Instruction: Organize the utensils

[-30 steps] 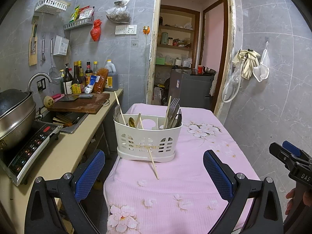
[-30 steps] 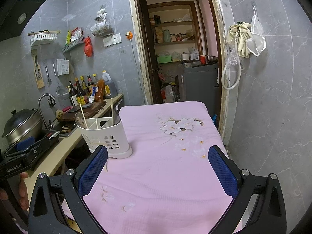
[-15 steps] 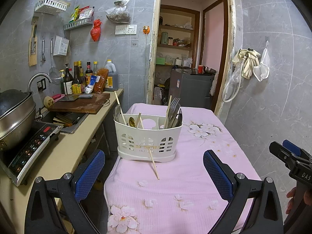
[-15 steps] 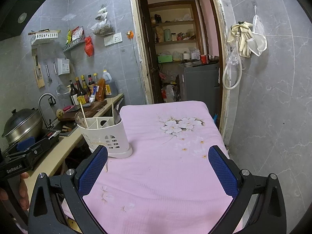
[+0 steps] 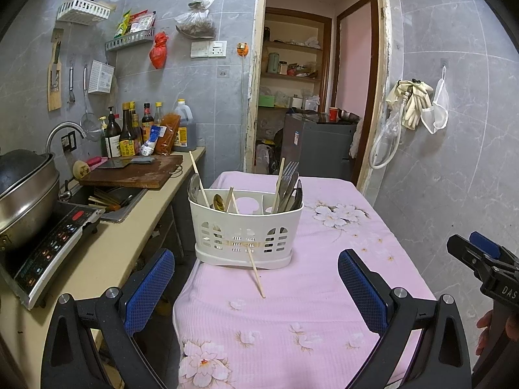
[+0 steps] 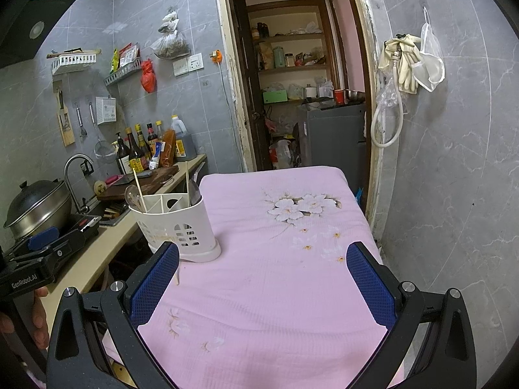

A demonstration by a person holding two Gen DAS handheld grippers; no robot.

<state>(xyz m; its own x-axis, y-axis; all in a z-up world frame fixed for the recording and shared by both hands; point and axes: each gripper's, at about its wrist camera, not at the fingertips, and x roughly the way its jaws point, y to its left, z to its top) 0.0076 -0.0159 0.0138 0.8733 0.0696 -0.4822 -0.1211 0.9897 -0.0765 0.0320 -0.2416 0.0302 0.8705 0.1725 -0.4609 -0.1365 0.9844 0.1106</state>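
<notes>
Beyond left hand-held gripper [image 5: 256,287], chopstick [image 5: 256,272].

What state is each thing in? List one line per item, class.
Left gripper: open, empty.
Right gripper: open, empty.
Utensil caddy: upright on the tablecloth.
Loose chopstick: lying on the cloth, outside the caddy.
Forks: standing in the right compartment.

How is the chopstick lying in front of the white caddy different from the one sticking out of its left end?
The loose chopstick lies on the pink cloth, outside the caddy, its upper end against the base. The standing chopstick sits inside the left compartment, leaning left beside a spoon. Both are pale, thin sticks; neither is gripped.
</notes>
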